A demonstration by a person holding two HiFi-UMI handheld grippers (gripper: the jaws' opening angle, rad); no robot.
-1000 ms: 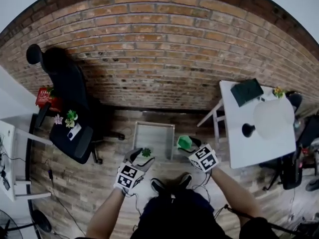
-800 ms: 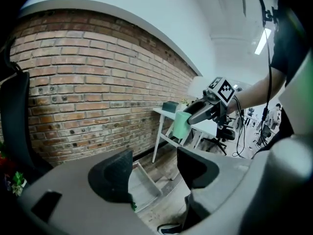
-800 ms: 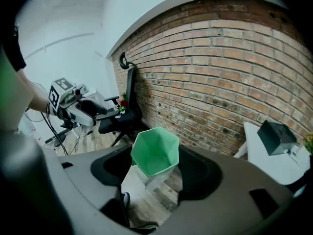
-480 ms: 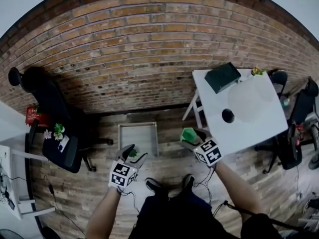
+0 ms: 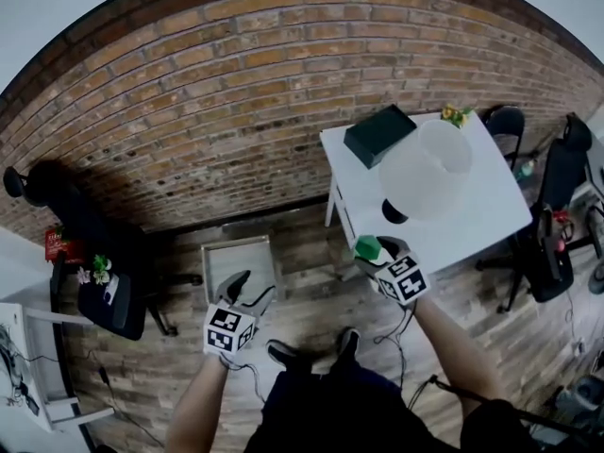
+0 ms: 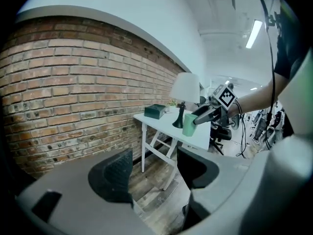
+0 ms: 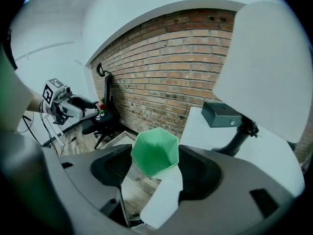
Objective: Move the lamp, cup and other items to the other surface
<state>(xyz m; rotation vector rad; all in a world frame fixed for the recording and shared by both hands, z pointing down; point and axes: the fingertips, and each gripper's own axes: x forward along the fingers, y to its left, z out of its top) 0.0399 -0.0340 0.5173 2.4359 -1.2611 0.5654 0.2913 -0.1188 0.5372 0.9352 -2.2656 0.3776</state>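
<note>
Seen from the head, a person stands on a wood floor (image 5: pixel 311 300) before a brick wall (image 5: pixel 236 83), a gripper in each hand.

The right gripper (image 5: pixel 377 254) has its fingers (image 7: pixel 110 165) clasped on a green six-sided cup (image 5: pixel 366 246). The cup is at the near edge of a white table (image 5: pixel 491 215), close to the lamp's dark base; whether it touches the tabletop cannot be told. In the right gripper view the cup (image 7: pixel 155 151) fills the gap between the fingers, mouth toward the camera.

The lamp (image 5: pixel 425 170), with a wide white shade, stands on the table. Behind it lie a dark green box (image 5: pixel 379 135) and a small plant (image 5: pixel 456 115) at the far edge.

The left gripper (image 5: pixel 247 289) hangs over the floor, well apart from the table. Its fingers (image 6: pixel 115 173) stand released, with only floorboards between them.

A shallow grey tray (image 5: pixel 236 262) lies on the floor by the wall. Far to the left, a black chair (image 5: pixel 104 295) carries a few small things.
</note>
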